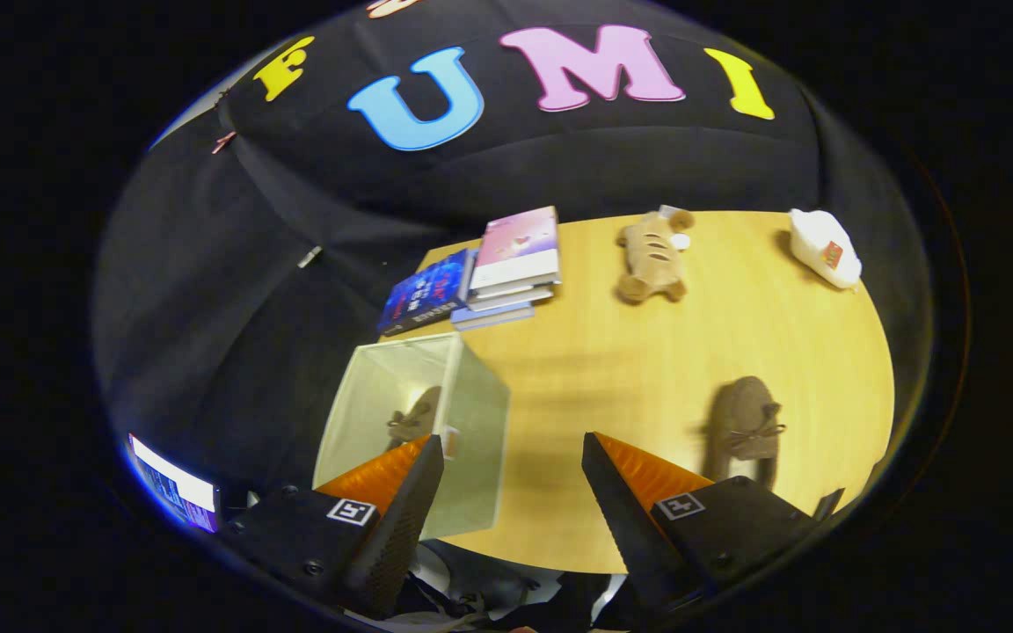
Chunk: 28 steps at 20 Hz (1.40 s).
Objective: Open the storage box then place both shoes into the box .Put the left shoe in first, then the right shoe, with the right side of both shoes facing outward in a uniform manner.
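The tool [513, 457] hangs above the worktop [612, 352] with its fingers spread wide and nothing between them. Just ahead of the left finger stands the translucent storage box [471, 440], one shoe [414, 420] already inside. The other shoe [742, 424] lies on the wood beyond the right finger, well apart from the box. It looks like a soft, light suede moccasin that would give under pressure; the firmer heel or side wall seems the best hold. Further off lie stacked books [506, 264], a plush toy [652, 255] and a white object [826, 246]. Black cloth walls the booth.
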Each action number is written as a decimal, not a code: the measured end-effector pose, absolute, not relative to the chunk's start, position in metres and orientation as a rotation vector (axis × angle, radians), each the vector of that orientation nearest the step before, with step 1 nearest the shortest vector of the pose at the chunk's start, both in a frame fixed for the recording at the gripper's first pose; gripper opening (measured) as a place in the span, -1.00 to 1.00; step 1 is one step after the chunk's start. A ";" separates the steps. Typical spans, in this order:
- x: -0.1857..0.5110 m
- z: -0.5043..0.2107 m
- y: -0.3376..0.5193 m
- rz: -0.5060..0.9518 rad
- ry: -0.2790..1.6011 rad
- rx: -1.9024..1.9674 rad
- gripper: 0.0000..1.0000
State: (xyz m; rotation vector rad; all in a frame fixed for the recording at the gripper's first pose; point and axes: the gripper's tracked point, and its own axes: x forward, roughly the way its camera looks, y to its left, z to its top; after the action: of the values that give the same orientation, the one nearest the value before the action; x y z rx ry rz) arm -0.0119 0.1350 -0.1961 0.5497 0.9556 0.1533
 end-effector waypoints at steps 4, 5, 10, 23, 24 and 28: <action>-0.044 -0.233 0.062 0.019 1.014 0.531 0.98; -0.055 -0.245 0.047 -0.008 1.038 0.524 0.98; -0.096 -0.312 -0.009 -0.101 1.158 0.461 0.97; -0.095 -0.422 -0.037 -0.203 1.313 0.422 -0.02; -0.094 -0.424 -0.034 -0.199 1.323 0.434 -0.34; -0.094 -0.417 -0.031 -0.224 1.318 0.493 -0.89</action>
State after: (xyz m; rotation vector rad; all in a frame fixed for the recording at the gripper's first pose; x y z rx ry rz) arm -0.0937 -0.0310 -0.4170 0.4931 1.3183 -0.2235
